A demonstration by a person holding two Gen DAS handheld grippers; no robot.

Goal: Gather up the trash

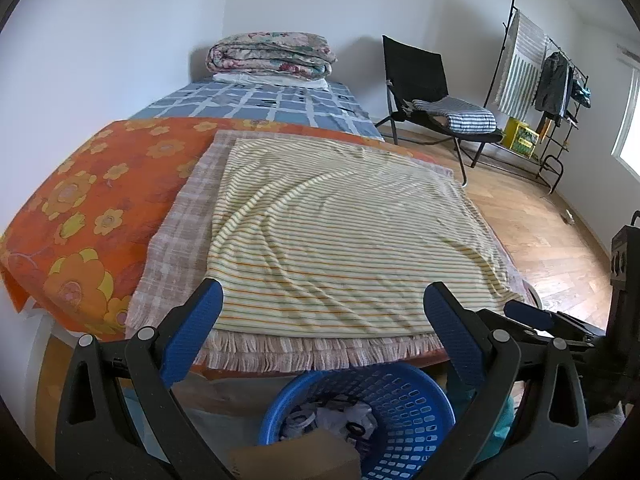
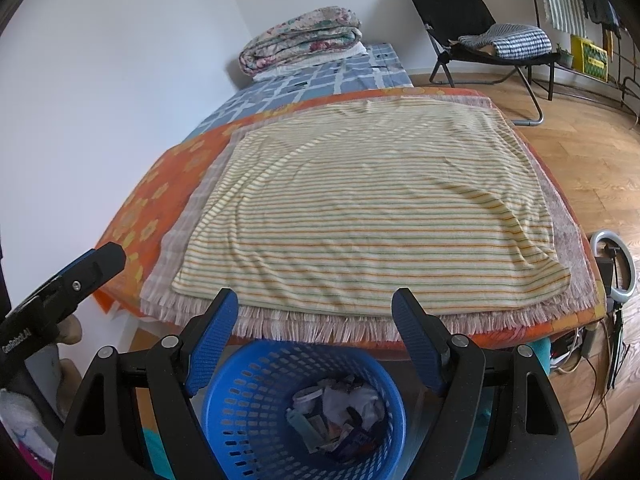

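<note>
From the left wrist, the left gripper (image 1: pixel 322 300) stands wide with nothing between its blue pads, above the fringed edge of a striped towel (image 1: pixel 332 236) spread on the bed (image 1: pixel 76 216). Below it sits a blue mesh basket (image 1: pixel 400 408) with crumpled trash (image 1: pixel 332 420) inside, partly hidden by what may be cardboard.

From the right wrist, the right gripper (image 2: pixel 314 308) is likewise wide and empty over the basket (image 2: pixel 248 408), which stands on the floor against the bed's foot; paper scraps and wrappers (image 2: pixel 340 412) lie in it.
</note>
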